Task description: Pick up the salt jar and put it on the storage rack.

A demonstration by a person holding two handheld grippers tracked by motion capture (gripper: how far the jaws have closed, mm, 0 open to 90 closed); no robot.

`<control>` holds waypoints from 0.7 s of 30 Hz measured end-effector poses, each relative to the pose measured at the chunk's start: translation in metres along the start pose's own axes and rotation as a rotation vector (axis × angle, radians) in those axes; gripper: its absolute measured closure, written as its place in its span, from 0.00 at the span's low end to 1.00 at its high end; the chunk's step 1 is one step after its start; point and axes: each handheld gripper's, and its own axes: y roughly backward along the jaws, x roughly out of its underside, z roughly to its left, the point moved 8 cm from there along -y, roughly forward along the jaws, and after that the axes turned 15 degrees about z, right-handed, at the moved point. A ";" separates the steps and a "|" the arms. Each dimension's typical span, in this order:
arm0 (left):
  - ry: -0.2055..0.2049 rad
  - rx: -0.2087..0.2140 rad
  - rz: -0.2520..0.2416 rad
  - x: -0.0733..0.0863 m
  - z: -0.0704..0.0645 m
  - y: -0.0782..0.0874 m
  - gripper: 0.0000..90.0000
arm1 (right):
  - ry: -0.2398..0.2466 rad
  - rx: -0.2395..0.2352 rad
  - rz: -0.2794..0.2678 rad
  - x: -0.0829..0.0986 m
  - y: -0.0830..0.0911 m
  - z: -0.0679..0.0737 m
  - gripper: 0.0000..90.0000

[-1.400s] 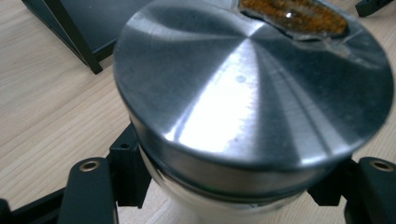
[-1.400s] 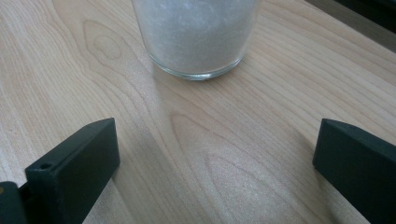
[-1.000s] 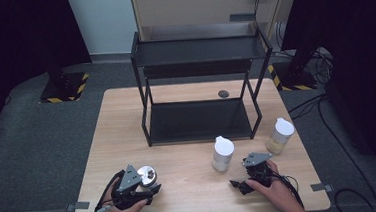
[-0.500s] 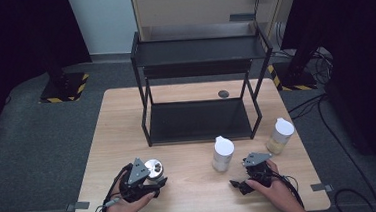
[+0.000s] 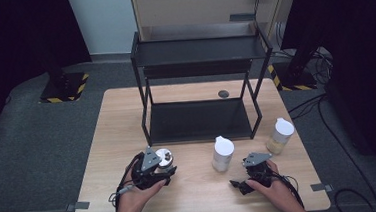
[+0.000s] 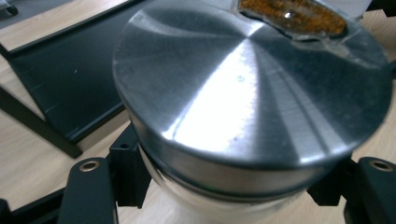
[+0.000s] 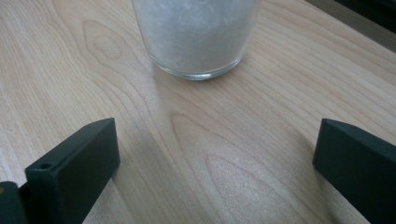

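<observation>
A glass jar with a brushed-metal lid sits between the jaws of my left gripper at the table's front left. In the left gripper view the metal-lidded jar is very close, and both black pads of the left gripper press its sides. My right gripper rests low at the front right, open and holding nothing. Just ahead of it stands a white-capped jar. The right gripper view shows that jar's base, full of white grains, beyond the wide-apart jaws of the right gripper.
A black two-level metal rack stands on the far half of the wooden table. A white-capped jar of yellowish contents stands right of the rack's front leg. A small dark disc lies behind the rack.
My left gripper has moved forward and to the right with the metal-lidded jar in it. The right gripper and the two other jars have stayed put.
</observation>
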 end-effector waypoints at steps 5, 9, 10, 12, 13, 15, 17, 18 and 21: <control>0.010 -0.006 -0.003 -0.011 0.000 -0.008 0.33 | -0.003 0.001 0.001 0.000 0.000 0.000 0.01; 0.014 -0.016 -0.011 -0.018 0.004 -0.013 0.33 | -0.005 0.003 0.002 0.001 0.001 0.001 0.01; 0.014 -0.021 -0.008 -0.019 0.005 -0.014 0.33 | -0.005 0.003 0.001 0.001 0.001 0.001 0.01; 0.011 -0.032 -0.003 -0.022 0.007 -0.016 0.33 | -0.005 0.003 0.000 0.001 0.001 0.001 0.01; 0.016 -0.035 -0.003 -0.024 0.008 -0.018 0.33 | -0.005 0.003 0.001 0.001 0.001 0.001 0.01; 0.023 -0.036 -0.004 -0.027 0.010 -0.021 0.33 | -0.005 0.003 0.000 0.001 0.001 0.001 0.01; 0.027 -0.037 -0.006 -0.030 0.011 -0.025 0.33 | -0.005 0.003 0.000 0.001 0.001 0.001 0.01; 0.027 -0.039 -0.007 -0.032 0.011 -0.027 0.33 | -0.005 0.003 0.000 0.001 0.001 0.001 0.01; 0.033 -0.045 -0.008 -0.040 0.013 -0.033 0.33 | -0.006 0.003 0.001 0.002 0.001 0.001 0.01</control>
